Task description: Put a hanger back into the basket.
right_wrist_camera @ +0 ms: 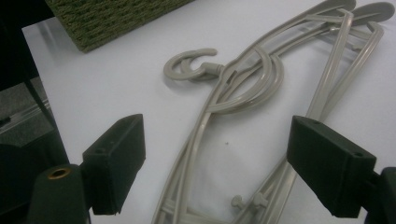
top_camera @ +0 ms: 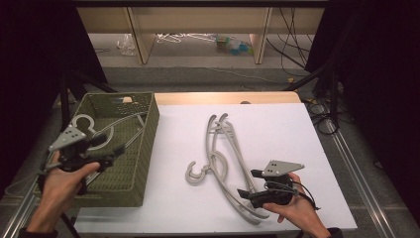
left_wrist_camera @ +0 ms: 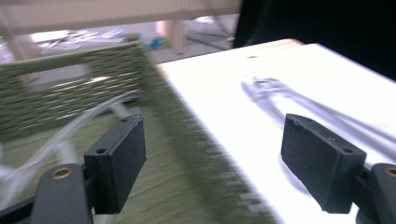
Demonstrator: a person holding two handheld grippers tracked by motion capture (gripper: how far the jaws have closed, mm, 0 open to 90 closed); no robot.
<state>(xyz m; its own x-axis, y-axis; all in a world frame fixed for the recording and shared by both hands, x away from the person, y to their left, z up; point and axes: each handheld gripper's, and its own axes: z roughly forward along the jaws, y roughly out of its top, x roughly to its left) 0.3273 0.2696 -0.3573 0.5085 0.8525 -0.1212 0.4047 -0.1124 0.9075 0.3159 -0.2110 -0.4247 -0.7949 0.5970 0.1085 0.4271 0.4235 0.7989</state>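
From the high view, a pile of grey plastic hangers (top_camera: 225, 158) lies on the white tabletop (top_camera: 297, 129) right of its middle, hooks toward the left and arms running from the far side down to the near edge; a green woven basket (top_camera: 148, 134) stands at the tabletop's left edge with another hanger (top_camera: 91, 130) already lying in it. The left tongs (top_camera: 106, 153) hover over the basket's near half, and the right tongs (top_camera: 246, 184) sit low at the near ends of the pile, just beside the hangers. In the left gripper view, blurred by motion, the left tongs (left_wrist_camera: 212, 163) stand wide open and empty above the basket's right wall (left_wrist_camera: 187, 140), with the hanger inside showing as a pale curve. In the right gripper view the right tongs (right_wrist_camera: 233, 168) are also spread wide with nothing between the pads, straddling the arms of the pile; the hangers (right_wrist_camera: 243, 88) overlap and their hooks (right_wrist_camera: 189, 69) nest together. These look light, thin and stiff, with smooth plastic that could slip, and being interlaced one may drag its neighbour along. A slim arm near the neck, where the rod is single and clear of the others, seems the best hold.
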